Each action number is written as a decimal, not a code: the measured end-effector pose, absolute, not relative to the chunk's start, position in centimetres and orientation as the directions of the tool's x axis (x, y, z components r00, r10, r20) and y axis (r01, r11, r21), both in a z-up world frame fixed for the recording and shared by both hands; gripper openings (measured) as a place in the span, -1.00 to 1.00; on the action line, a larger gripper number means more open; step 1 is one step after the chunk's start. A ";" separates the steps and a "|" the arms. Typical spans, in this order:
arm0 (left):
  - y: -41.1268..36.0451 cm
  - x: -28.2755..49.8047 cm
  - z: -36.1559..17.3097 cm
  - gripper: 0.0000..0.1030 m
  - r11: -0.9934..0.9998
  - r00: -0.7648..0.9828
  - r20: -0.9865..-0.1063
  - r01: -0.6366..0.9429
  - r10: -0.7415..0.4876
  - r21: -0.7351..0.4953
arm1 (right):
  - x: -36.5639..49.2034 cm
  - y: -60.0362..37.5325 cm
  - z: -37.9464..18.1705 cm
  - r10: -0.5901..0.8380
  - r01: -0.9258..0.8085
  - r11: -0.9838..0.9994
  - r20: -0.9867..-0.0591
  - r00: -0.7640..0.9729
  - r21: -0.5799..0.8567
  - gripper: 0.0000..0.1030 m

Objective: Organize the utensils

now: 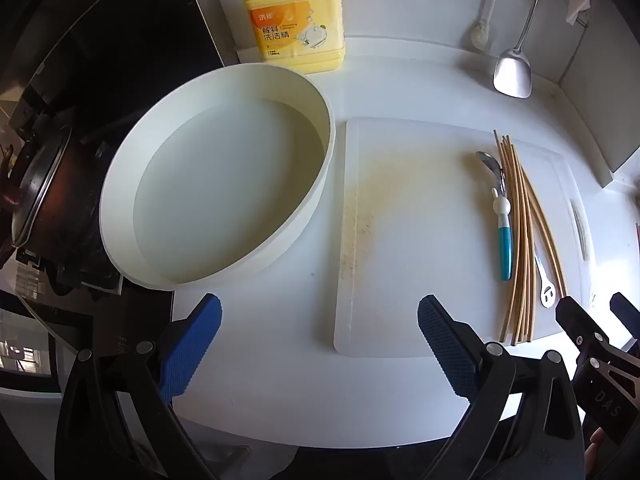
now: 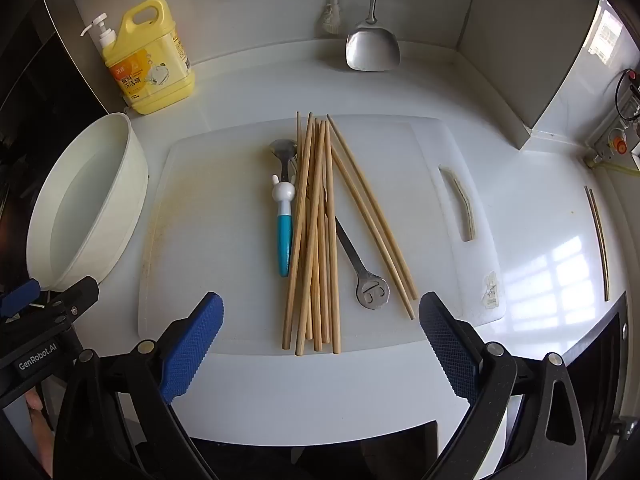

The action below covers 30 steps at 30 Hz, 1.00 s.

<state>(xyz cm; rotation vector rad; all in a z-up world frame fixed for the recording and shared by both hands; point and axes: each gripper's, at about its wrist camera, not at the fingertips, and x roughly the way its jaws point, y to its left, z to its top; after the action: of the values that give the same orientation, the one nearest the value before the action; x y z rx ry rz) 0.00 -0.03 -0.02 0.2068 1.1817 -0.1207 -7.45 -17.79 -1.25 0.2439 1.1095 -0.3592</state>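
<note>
- White cutting board (image 2: 224, 208) flat on white counter (image 2: 532, 216), filling the middle of the right wrist view; yellowish stain along its left part.
- Bundle of wooden chopsticks (image 2: 316, 240) lengthwise down the centre of the board, ends fanned toward the top, two strays slanting off to lower right.
- Small spoon with teal handle (image 2: 285, 240) and white rabbit-shaped collar just left of the bundle, touching it; bowl end toward the top.
- Metal spoon handle (image 2: 370, 290) with a face-like cut-out poking out from under the chopsticks at lower right of the bundle.
- Right gripper (image 2: 321, 322) at the bottom of that view, blue pads wide apart, nothing between them, hovering over the near ends of the chopsticks.
- Left gripper (image 1: 319, 326) at the bottom of the left wrist view, pads likewise spread wide and empty, above bare counter at the board's near left corner.
- White round basin (image 1: 320, 148) at centre left of the left wrist view, beside the board's left edge.
- Yellow detergent bottle (image 1: 298, 20) with pump at top centre, behind the basin.
- Steel spatula (image 1: 514, 72) hanging at upper right against the wall, blade near the counter.
- Dark stove with a pan (image 1: 36, 196) at far left.
- Another pair of chopsticks (image 2: 598, 236) alone on the counter at the right edge, well apart from the board.
</note>
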 end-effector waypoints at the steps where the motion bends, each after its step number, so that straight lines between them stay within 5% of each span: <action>1: 0.0 0.0 0.0 0.88 0.975 0.377 -0.926 0.200 0.014 0.096 | -7.4 -17.8 -1.3 -0.162 0.401 0.916 -0.904 0.395 0.011 0.82; 30: -0.1 0.0 0.3 0.88 0.976 0.378 -0.926 0.200 0.009 0.092 | -7.5 -17.7 -1.2 -0.160 0.401 0.916 -0.904 0.396 0.014 0.82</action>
<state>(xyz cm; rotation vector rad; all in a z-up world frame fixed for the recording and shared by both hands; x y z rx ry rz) -0.04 -0.09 0.34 0.2006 1.1793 -0.1227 -7.51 -17.65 -1.22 0.2452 1.1105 -0.3597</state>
